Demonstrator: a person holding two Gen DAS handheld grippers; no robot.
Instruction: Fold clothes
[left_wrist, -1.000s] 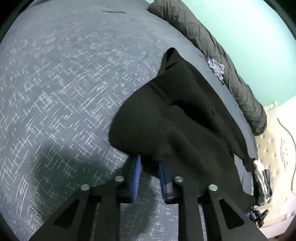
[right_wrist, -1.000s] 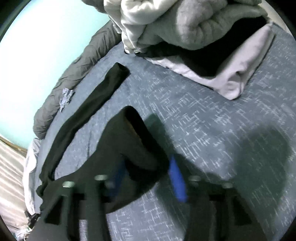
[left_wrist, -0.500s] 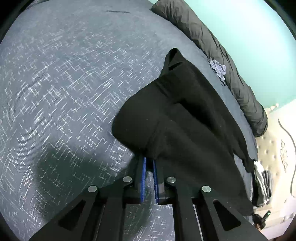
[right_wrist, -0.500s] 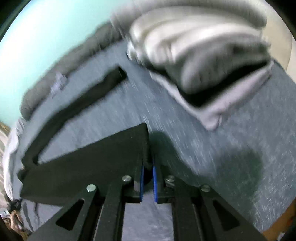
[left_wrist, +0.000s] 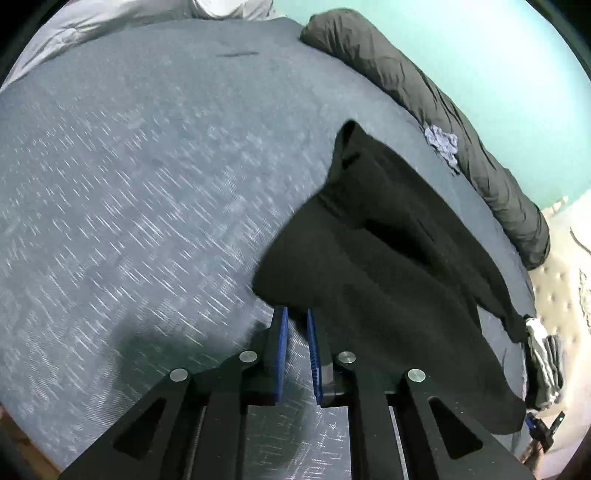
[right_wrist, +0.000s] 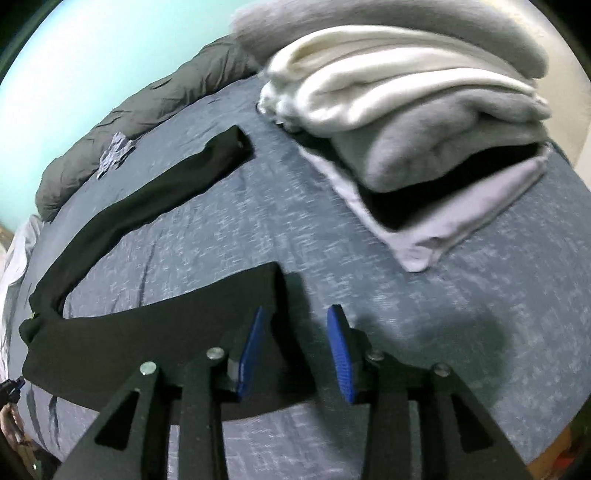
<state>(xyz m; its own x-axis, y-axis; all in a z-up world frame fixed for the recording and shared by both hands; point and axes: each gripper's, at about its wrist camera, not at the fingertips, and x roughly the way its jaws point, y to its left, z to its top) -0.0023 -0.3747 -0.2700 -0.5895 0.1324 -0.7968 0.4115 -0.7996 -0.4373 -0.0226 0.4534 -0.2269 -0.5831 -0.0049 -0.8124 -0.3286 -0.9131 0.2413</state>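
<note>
A black garment (left_wrist: 388, 295) lies spread on the blue-grey patterned bedsheet (left_wrist: 147, 184). In the right wrist view one long narrow part of the black garment (right_wrist: 147, 199) stretches away toward the far side. My left gripper (left_wrist: 295, 312) hovers at its near edge. Its jaws are opening, a narrow gap shows sheet between the blue pads, and nothing is pinched. My right gripper (right_wrist: 297, 310) is opening wider above a flat corner of the garment. The left pad stands over the cloth and the right pad (right_wrist: 340, 347) over sheet and shadow; neither presses on it.
A stack of folded white and grey clothes (right_wrist: 406, 110) sits on the bed right of the garment. A dark grey rolled duvet (left_wrist: 443, 122) lines the teal wall, with a small crumpled cloth (left_wrist: 441, 142) beside it. Striped fabric (left_wrist: 543, 350) hangs by the tufted headboard (left_wrist: 565, 295).
Half a second ago both grippers were shut on the garment's edge. Both have now let go: the left stands slightly apart, the right much wider. The released corner lies flat.
</note>
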